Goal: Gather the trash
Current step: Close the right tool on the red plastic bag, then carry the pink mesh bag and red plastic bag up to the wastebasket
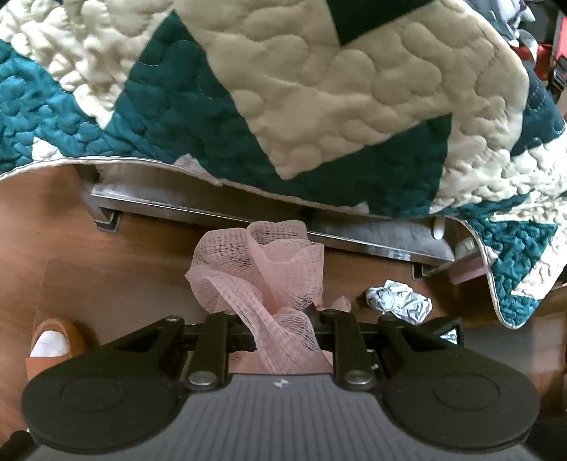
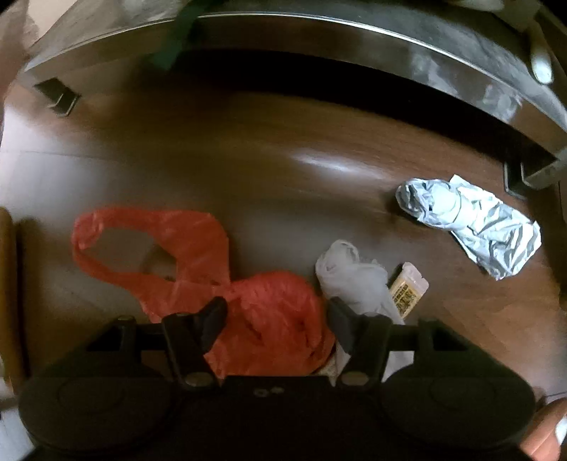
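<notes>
A bunched pink mesh net [image 1: 269, 262] sticks up from my left gripper [image 1: 280, 322], which is shut on its lower end above the wooden floor. In the right wrist view a crumpled red plastic bag [image 2: 198, 241] lies on the floor. My right gripper [image 2: 276, 312] points down over it, open, with the bag's bulk between the two fingers. A whitish plastic wad [image 2: 351, 273] and a small yellow-labelled box [image 2: 407, 287] lie just right of the right finger. Crumpled silver foil [image 2: 475, 220] lies farther right; the same foil [image 1: 398, 299] shows beyond the left gripper.
A quilted teal, cream and tan blanket [image 1: 319, 88] hangs over a metal bed frame [image 1: 248, 212] whose rail [image 2: 354, 32] runs across the far side. A foot in a brown slipper [image 1: 49, 344] stands at the left. Bare wood floor [image 2: 248, 159] lies before the rail.
</notes>
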{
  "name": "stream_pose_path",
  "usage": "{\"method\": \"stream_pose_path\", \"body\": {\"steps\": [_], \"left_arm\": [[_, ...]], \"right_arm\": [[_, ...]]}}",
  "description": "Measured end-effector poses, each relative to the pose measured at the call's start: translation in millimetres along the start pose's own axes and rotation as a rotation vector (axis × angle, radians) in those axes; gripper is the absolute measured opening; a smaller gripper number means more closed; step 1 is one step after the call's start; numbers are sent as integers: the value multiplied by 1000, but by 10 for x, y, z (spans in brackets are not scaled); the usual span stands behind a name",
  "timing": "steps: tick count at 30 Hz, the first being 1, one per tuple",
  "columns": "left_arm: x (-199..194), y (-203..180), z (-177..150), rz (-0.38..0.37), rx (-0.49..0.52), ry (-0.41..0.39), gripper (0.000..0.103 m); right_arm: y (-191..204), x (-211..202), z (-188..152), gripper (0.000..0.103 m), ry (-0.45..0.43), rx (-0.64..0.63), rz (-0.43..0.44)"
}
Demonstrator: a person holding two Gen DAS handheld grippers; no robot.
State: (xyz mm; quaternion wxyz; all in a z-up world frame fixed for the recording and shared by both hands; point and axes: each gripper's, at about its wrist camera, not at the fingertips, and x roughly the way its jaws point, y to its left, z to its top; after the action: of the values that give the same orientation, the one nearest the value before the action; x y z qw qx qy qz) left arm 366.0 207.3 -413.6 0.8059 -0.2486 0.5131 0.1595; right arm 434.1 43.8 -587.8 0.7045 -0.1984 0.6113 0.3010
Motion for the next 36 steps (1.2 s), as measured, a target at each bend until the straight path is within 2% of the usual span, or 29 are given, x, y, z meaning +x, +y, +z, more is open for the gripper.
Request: {"method": "stream_pose_path", "body": {"steps": [1,3,6,11,17,23,28,36], "left_arm": [[-3,-12,-3,-1,5,-2,21],[-12,-27,-3,-7,7,-4,21],[-34,-42,-8,-11,8,-9,21],[-121,-53,7,-17,10,-34,21],[-436,-148,13,-51,32,-84,21],[-1076,-381,5,-89,93,-141,21],[-1737,-551,-32,-118,139,-194,21],[-2923,-825,-122,-187,216,-364,21]], "right_arm": [[13,-12,-13,57,-8,-8,1],[38,-42,-41,46,-10,-25,-9],[57,-133,-76,38,-13,-36,-7],[63,-557,-93,35,-51,-31,-1],[166,-1374,-127,35,-138,-18,7],[242,-2353,-147,35,-239,-15,-47],[245,-3268,-322,35,-348,-6,-99],[160,-4608,-759,35,-552,30,-146]]}}
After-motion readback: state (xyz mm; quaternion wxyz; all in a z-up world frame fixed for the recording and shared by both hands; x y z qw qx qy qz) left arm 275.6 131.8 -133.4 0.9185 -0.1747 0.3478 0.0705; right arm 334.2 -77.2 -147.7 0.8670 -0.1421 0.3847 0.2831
